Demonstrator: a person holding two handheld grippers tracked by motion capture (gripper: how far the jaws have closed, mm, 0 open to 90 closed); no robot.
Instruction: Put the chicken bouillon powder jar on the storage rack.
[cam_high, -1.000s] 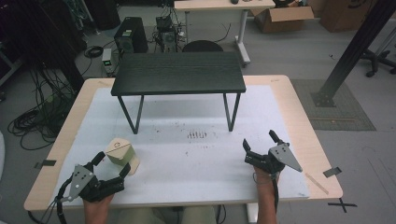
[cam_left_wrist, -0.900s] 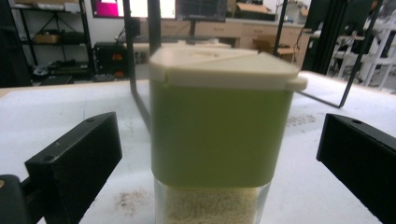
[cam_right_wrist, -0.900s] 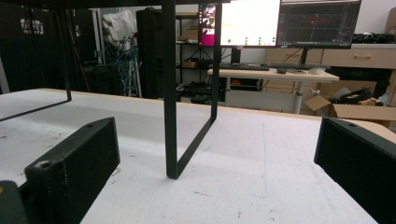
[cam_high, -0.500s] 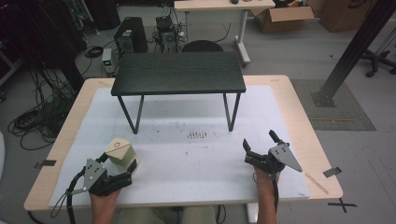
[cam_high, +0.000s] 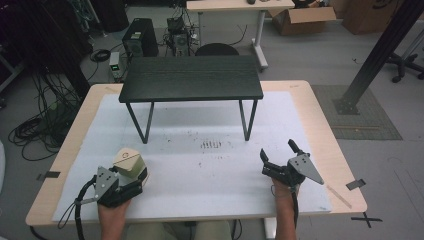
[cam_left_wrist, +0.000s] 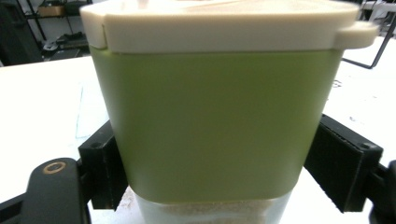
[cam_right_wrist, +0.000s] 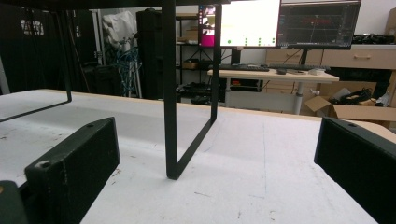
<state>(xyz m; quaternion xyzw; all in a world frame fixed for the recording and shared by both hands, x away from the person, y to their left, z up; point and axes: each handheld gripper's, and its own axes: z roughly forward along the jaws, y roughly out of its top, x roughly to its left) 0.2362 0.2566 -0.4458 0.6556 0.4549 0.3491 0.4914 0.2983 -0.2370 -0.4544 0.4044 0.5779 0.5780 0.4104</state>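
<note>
Container: a green canister with a cream lid (cam_high: 129, 162), clear at the base with pale grains showing through (cam_left_wrist: 210, 212); it stands at the lower left of the high view, on the white mat (cam_high: 210, 170) near my edge of the table.
Container against my left tongs: in the left gripper view the green body sits squarely between my two black jaws, one on each flank, low on the body just above the clear base. The jaws look to be against the walls or nearly so; I cannot tell from these views whether they are pressing yet.
Left tongs (cam_high: 134, 181): around the canister from my side, lower left of the high view; whether clenched on it I cannot tell.
Why held so, as I judge it: low and level, jaws on the flat sides, so the canister would lift upright without tipping its contents.
Right tongs (cam_high: 276, 156): released, jaws spread wide with nothing between them, lower right of the high view, well apart from the canister; I judge it parked out of the way.
Black bench (cam_high: 191, 78): upper centre of the high view, standing on the mat; its thin leg (cam_right_wrist: 170, 93) rises ahead of my right jaws.
</note>
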